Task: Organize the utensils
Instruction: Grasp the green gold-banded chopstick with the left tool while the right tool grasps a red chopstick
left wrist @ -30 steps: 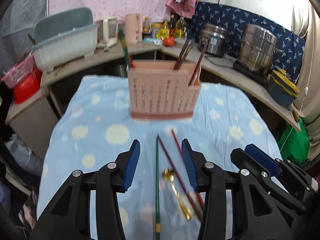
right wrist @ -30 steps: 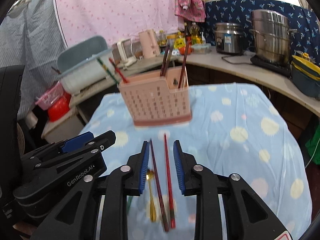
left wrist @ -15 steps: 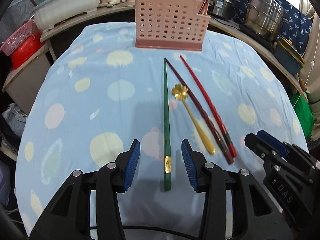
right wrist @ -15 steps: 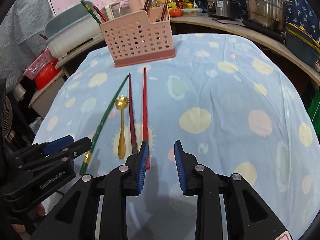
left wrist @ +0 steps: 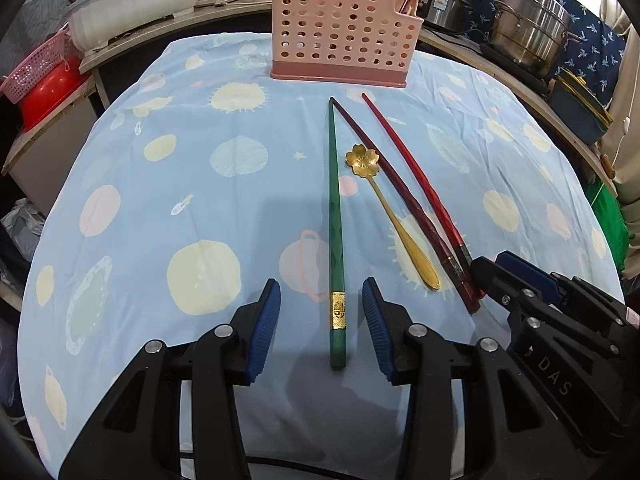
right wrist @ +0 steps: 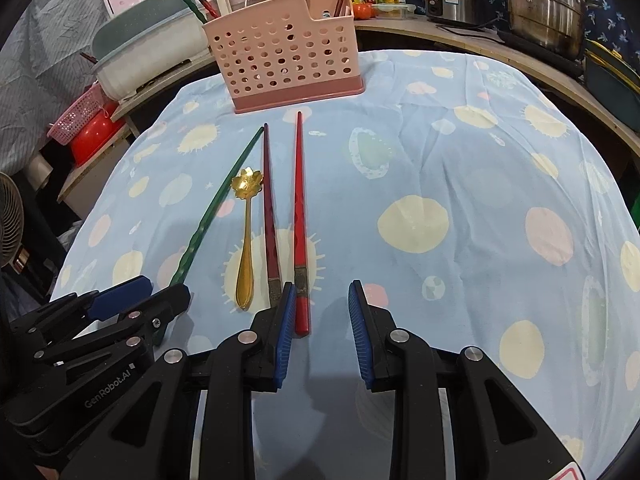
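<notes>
Both hand-held grippers, left and right, gape empty; the right hides the maroon chopstick's butt.

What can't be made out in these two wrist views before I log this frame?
- Inside of the pink utensil holder: both views, its perforated front wall hides the contents' lower ends.
- Tops of the utensils standing in it: left wrist view, cut off by the top edge.
- Butt end of the dark red chopstick: right wrist view, behind the right gripper finger.
- Butt end of the green chopstick: right wrist view, behind the left gripper.
</notes>
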